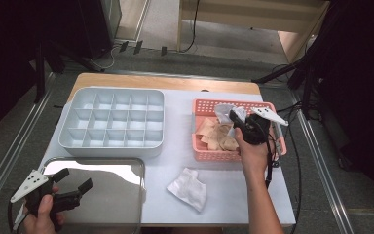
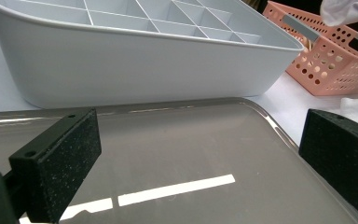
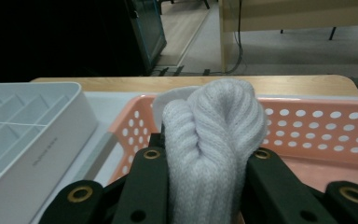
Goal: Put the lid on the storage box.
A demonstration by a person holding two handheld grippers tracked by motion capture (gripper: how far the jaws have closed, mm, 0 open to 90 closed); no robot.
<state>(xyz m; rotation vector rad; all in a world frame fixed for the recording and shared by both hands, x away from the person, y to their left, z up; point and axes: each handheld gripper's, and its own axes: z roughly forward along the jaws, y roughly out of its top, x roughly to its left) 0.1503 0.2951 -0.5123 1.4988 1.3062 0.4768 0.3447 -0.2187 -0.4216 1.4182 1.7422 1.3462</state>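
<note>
Pinching white knitted sock (image 3: 212, 140) in right gripper (image 1: 243, 123), above pink basket (image 1: 278, 145). Step: lifting it out. Left gripper (image 1: 73, 185) spread, idle over metal tray (image 1: 126, 200). Next: carry sock toward compartment box (image 1: 113, 122), keep squeeze firm.

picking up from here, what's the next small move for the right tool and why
Probably lift the sock clear of the pink basket and carry it left toward the grey divided tray. The right tool is shut on the sock above the basket, and one sock already lies on the table.
</note>
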